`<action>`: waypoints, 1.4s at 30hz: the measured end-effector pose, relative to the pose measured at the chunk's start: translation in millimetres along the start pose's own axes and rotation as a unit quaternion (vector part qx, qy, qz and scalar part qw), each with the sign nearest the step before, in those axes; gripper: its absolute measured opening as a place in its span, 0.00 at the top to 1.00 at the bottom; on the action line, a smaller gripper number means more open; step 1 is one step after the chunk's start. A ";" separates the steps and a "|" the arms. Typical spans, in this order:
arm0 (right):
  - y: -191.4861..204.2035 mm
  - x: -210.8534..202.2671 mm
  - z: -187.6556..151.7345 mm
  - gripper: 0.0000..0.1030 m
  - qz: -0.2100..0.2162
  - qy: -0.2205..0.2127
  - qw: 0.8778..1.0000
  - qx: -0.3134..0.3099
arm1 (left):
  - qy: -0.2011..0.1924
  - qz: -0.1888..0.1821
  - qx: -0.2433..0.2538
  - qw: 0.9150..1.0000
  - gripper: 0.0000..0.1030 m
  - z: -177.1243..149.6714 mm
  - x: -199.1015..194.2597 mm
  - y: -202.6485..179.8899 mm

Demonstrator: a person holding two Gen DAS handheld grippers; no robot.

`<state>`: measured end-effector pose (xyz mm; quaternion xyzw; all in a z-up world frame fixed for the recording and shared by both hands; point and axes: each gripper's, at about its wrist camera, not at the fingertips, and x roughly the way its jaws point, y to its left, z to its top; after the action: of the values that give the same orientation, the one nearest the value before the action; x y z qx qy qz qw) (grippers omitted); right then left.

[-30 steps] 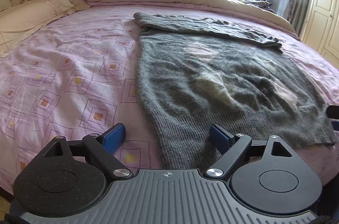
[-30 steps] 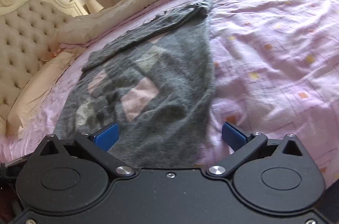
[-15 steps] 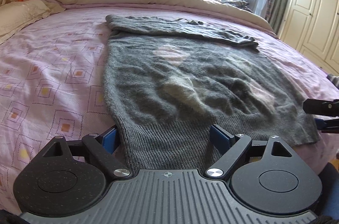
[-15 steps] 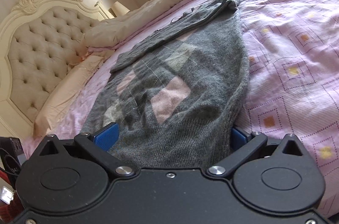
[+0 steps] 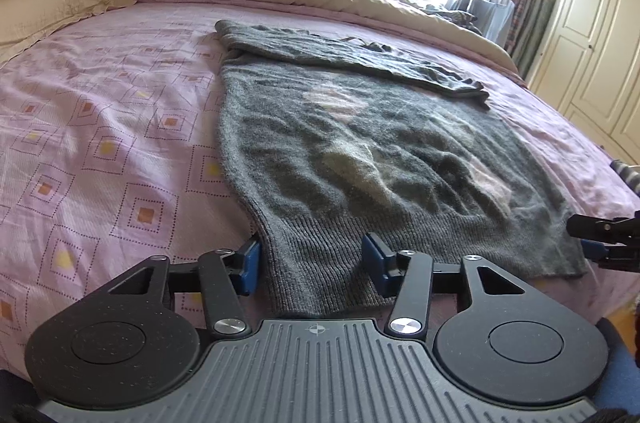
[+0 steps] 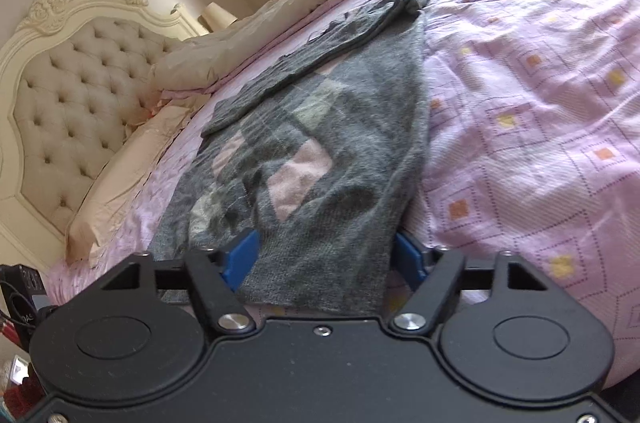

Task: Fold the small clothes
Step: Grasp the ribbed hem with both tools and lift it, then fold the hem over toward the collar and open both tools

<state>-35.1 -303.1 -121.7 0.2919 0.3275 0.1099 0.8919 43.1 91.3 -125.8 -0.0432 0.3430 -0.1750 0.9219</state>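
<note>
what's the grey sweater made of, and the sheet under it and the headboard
Sweater: looks like a soft fuzzy knit, probably wool or a blend; ribbed hem and a hazy nap show.
Sheet: thin woven fabric, likely cotton, matte, with fine creases and a printed diamond pattern.
Headboard: button-tufted padded upholstery, cloth or leatherette (cannot tell), in a carved cream frame, probably painted wood.

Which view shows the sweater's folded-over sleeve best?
The left wrist view: the sleeve lies full length across the grey sweater. The right wrist view shows it foreshortened, far away and tilted.
</note>
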 end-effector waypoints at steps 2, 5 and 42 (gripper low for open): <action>-3.3 -1.1 0.0 0.46 -0.013 -0.002 1.000 0.003 | -0.001 0.001 -0.002 1.000 0.58 -0.2 -0.3 1.1; -8.4 -0.4 0.2 0.62 -0.023 -0.004 1.000 0.013 | -0.004 0.002 -0.013 1.000 0.65 -0.5 -0.9 4.3; 33.7 87.4 243.3 0.89 0.043 -0.143 0.988 -0.044 | -0.160 -0.093 -0.082 0.979 0.96 243.5 89.6 49.3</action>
<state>189.0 -351.2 2.5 0.2784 0.1790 0.1197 0.9360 278.3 96.0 -5.6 -0.1780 0.1986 -0.2221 0.9378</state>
